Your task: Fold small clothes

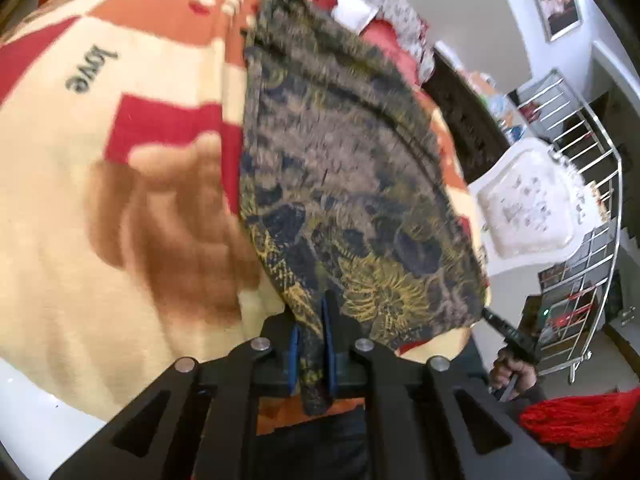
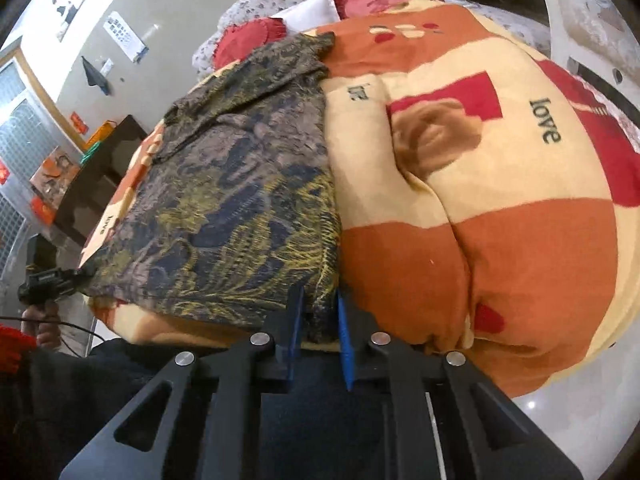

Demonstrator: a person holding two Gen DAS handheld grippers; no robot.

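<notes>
A dark patterned garment [image 1: 340, 180] with navy and yellow print lies spread on a cream, orange and red blanket [image 1: 100, 200]. My left gripper [image 1: 311, 332] is shut on the garment's near corner, and cloth bunches between its blue pads. In the right wrist view the same garment [image 2: 240, 184] lies flat on the blanket [image 2: 500, 240]. My right gripper [image 2: 320, 320] is shut on its near right corner at the blanket's edge. Each view shows the other gripper at the garment's far near corner, in a person's hand: the right one [image 1: 508, 332] and the left one [image 2: 48, 280].
Red and flowered pillows [image 2: 248, 36] are piled at the bed's far end. A white headboard [image 1: 520, 200] and a metal railing [image 1: 580, 160] stand to the right, and a dark cabinet [image 2: 100, 168] beyond the bed. A red knit sleeve [image 1: 580, 416] is near the floor.
</notes>
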